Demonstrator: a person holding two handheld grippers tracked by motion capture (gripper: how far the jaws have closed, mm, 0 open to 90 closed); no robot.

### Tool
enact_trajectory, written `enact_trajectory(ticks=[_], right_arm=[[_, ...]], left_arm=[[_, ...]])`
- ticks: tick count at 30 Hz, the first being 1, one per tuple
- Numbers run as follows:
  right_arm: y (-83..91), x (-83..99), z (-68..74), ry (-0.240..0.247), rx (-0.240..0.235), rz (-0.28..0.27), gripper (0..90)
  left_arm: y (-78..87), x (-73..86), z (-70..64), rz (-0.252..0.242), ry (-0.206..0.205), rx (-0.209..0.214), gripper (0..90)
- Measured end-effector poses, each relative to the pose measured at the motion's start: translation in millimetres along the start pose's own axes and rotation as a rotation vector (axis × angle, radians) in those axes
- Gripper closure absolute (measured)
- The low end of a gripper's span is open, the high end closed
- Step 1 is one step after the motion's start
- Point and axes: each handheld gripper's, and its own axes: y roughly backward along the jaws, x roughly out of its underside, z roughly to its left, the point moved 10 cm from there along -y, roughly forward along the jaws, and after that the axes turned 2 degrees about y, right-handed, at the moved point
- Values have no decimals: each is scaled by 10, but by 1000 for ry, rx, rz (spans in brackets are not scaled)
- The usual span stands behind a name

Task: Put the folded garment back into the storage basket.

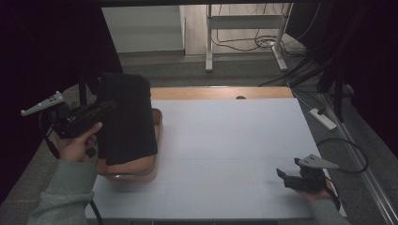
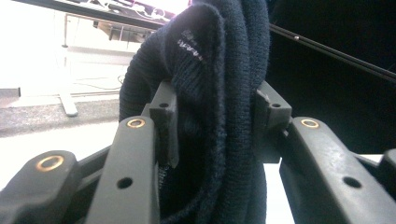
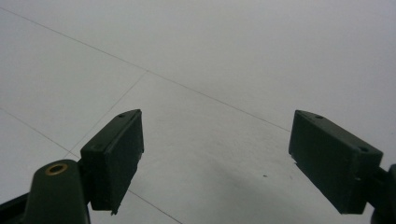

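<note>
A dark knitted garment (image 1: pixel 126 119) hangs over a reddish-brown basin (image 1: pixel 157 126) at the table's left side. My left gripper (image 1: pixel 108 107) is shut on a bunched fold of that dark knit (image 2: pixel 219 107), which fills the gap between the jaws in the left gripper view. My right gripper (image 1: pixel 283 174) rests low near the table's front right corner, held by a hand. Its two jaws stand wide apart over the bare white tabletop (image 3: pixel 210 116), and my right gripper (image 3: pixel 217 158) has nothing between them.
The white table (image 1: pixel 230 150) has a wooden strip along its far edge. Beyond it stand a metal frame (image 1: pixel 244 33) and floor cables. A white power strip (image 1: pixel 323 118) lies off the right edge, beside dark drapes.
</note>
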Motion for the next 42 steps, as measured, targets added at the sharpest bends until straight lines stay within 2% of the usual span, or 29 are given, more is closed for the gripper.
enact_trajectory(ticks=[6,11,20,32,39,42], right_arm=[[-5,5,-5,-1,-1,1,189],[-7,9,-4,0,-2,3,189],[-10,15,-2,-3,-3,4,190],[-13,21,2,-1,-5,7,190],[-18,30,3,-1,-8,12,190],[-19,33,3,-1,-10,13,190]], left_arm=[[54,24,94,-3,9,-23,595],[36,66,155,14,6,-31,595],[-60,285,393,66,21,-50,595],[-268,743,564,214,49,-45,594],[-464,998,767,328,99,-88,594],[-546,1069,845,363,137,-86,593]])
